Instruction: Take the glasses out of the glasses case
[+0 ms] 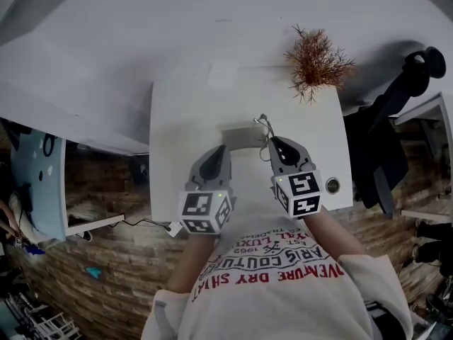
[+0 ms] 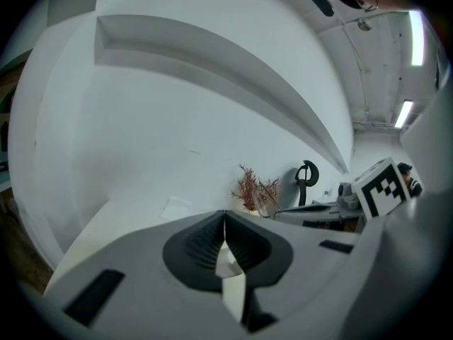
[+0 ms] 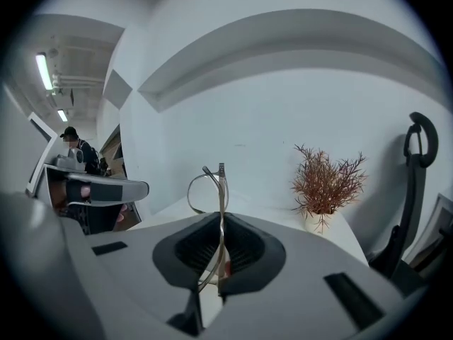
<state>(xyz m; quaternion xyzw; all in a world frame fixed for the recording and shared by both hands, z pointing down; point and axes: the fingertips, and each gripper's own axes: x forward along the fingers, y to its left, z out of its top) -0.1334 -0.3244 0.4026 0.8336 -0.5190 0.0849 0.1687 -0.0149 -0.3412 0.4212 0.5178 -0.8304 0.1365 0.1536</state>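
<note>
The pale grey glasses case (image 1: 239,137) sits in the middle of the white table (image 1: 184,112). My left gripper (image 1: 221,149) reaches its left end; in the left gripper view the left gripper (image 2: 225,227) is shut on a white edge of the case (image 2: 231,275). The thin metal-framed glasses (image 1: 263,125) stand up out of my right gripper (image 1: 271,142), just right of the case. In the right gripper view the right gripper (image 3: 221,227) is shut on the glasses (image 3: 211,187), whose rim rises above the jaws.
A reddish dried plant (image 1: 316,62) in a small pot stands at the table's far right corner. A white sheet (image 1: 223,74) lies at the far edge. A black office chair (image 1: 396,119) is right of the table, and a round grommet (image 1: 332,185) sits near its right front corner.
</note>
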